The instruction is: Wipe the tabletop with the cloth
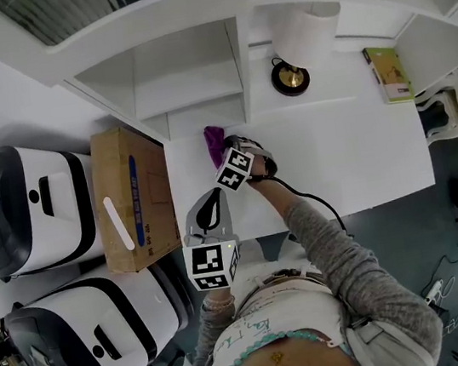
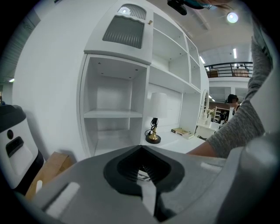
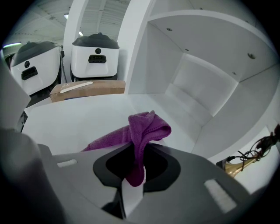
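Cloth (image 3: 146, 127), purple, clamped in right claw (image 3: 134, 173) over white tabletop (image 3: 74, 120), left claw (image 2: 142, 173) closed, empty.

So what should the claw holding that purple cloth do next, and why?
Probably sweep the right gripper rightward along the tabletop, toward the lamp. Its jaws are shut on the purple cloth, which sits bunched at the tabletop's back left corner by the shelf, so nearly all the bare surface lies that way.

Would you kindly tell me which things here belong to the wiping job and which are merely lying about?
In use: purple cloth, right claw shut on it, white tabletop.
Lying about: lamp, green book, cardboard box; left claw shut, idle.
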{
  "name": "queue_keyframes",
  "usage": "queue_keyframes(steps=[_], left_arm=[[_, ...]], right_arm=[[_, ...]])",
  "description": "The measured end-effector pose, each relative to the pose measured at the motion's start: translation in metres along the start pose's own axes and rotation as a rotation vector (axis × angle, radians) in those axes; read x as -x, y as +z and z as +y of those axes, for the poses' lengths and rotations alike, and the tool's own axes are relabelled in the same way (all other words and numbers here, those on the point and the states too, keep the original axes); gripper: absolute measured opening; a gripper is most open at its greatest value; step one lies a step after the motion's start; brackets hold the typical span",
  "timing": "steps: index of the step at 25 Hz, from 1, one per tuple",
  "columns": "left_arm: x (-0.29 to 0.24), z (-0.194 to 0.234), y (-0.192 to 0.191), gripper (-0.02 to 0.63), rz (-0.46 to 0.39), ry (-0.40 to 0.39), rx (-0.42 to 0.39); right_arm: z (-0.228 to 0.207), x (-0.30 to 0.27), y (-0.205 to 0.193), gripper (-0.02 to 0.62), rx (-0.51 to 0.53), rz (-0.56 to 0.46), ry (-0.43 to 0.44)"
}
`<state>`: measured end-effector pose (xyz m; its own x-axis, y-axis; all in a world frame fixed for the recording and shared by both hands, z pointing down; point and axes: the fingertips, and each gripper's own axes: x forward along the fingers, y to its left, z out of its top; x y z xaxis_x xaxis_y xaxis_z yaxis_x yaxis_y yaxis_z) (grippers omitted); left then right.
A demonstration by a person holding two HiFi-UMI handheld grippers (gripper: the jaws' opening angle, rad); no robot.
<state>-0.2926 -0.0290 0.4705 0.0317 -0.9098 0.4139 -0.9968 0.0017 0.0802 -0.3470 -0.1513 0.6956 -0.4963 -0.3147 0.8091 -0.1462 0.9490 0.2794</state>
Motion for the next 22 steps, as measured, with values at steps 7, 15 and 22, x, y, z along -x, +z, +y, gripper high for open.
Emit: queue_keyframes(steps=[7,15,22], left_arm=[[-0.013,-0.019,0.005,0.000,0.003,-0.036,-0.015],[-0.025,-0.037,0.010,0.000,0.006,-0.070,-0.031],[-0.035,-0.049,0.016,0.000,0.009,-0.093,-0.047]], right_arm=[[-0.017,0.008,-0.021,0.067,-0.016,0.009,-0.016],[-0.029,0.015,-0.041,0.067,-0.030,0.023,-0.018],[-0.040,0.021,-0.057,0.067,-0.056,0.032,-0.024]])
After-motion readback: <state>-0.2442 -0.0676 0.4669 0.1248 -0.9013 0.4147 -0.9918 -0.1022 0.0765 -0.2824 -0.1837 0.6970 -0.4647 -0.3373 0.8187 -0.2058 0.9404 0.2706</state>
